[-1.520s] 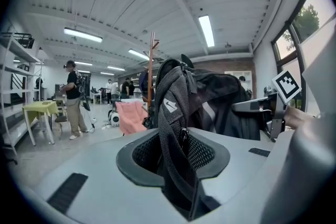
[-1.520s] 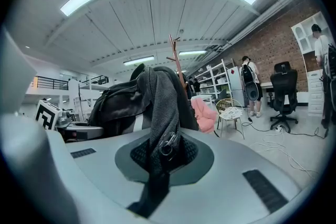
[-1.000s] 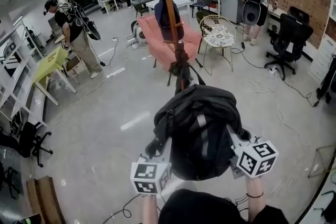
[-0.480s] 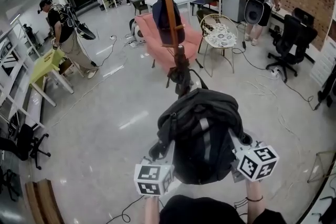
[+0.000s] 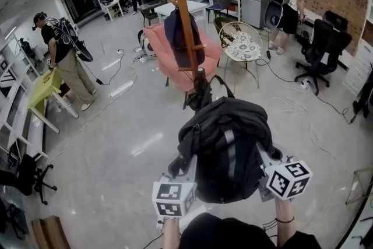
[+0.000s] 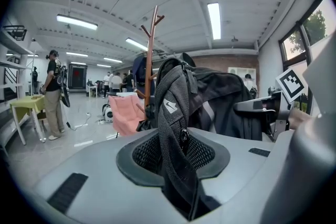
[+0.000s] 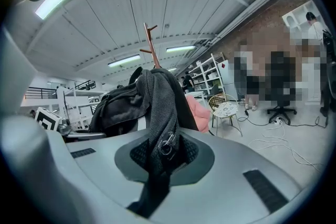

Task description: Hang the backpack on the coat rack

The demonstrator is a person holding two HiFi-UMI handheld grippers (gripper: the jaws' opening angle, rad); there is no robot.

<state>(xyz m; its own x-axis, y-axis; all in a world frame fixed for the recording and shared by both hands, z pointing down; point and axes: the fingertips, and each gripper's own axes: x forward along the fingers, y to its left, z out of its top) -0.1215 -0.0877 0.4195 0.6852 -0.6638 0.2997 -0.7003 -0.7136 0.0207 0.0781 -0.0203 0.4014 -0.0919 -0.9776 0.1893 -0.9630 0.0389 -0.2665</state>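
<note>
A black backpack (image 5: 224, 148) hangs between my two grippers, held up in front of me. My left gripper (image 5: 182, 171) is shut on a mesh shoulder strap (image 6: 176, 128), which runs down between its jaws. My right gripper (image 5: 265, 159) is shut on the other strap (image 7: 160, 128), with a zipper pull at the pads. The wooden coat rack (image 5: 185, 26) stands straight ahead, just beyond the backpack, with a dark blue garment (image 5: 178, 38) hanging on it. The rack's forked top (image 6: 152, 23) rises above the bag in the left gripper view, and the rack (image 7: 152, 52) also shows in the right gripper view.
A pink armchair (image 5: 169, 58) and a wire chair (image 5: 242, 41) stand behind the rack. A black office chair (image 5: 323, 44) and floor cables (image 5: 303, 102) are at right. A yellow table (image 5: 46, 87) and a person (image 5: 61, 52) are at left. Shelves line the far wall.
Both grippers have carried the backpack forward together. The coat rack and the chairs behind it now stand nearer. The grips on the straps are unchanged.
</note>
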